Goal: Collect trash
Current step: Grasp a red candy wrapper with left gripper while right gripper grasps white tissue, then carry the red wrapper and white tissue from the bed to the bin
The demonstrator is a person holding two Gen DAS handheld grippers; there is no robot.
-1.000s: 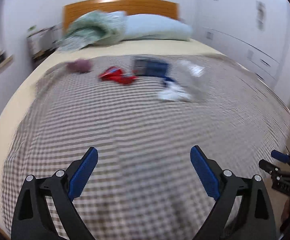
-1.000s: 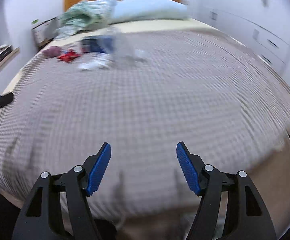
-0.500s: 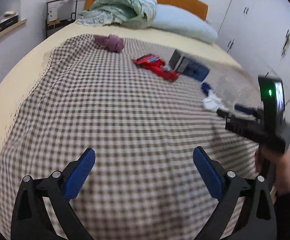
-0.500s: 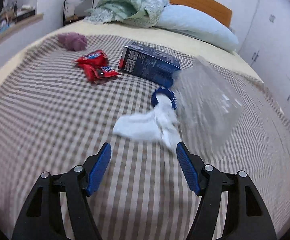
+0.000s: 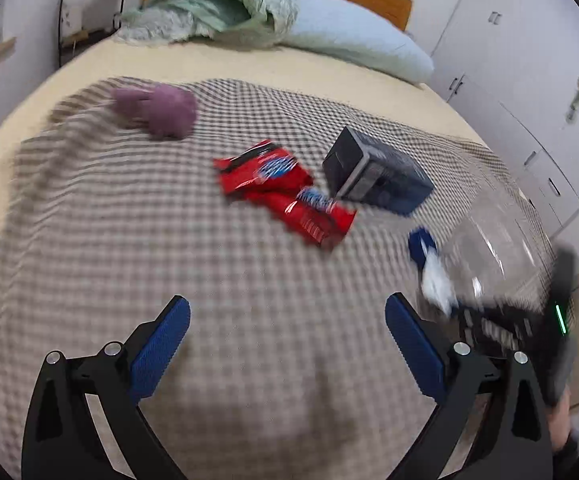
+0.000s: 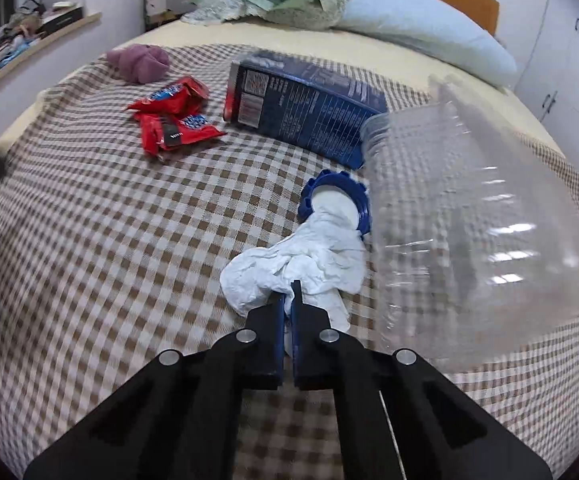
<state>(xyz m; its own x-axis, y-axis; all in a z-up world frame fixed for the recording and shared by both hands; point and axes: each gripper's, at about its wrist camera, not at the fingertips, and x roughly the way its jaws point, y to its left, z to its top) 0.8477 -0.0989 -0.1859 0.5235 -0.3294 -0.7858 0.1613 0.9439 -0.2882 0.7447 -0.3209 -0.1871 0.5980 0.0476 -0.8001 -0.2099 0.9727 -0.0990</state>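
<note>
Right wrist view: right gripper (image 6: 289,300) has just closed, pads clamped on the crumpled white tissue (image 6: 301,268) lying on the checked blanket (image 6: 129,240). Touching the tissue's far end, a blue lid (image 6: 331,184); just right of it, a clear plastic jar (image 6: 477,232); beyond, a blue box (image 6: 309,108) and red wrappers (image 6: 173,116). Left gripper (image 5: 287,334) hangs with jaws apart, empty.

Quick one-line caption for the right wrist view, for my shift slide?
Right gripper fingers just closed on crumpled white tissue on the checked bedspread, beside a clear plastic jar.
</note>
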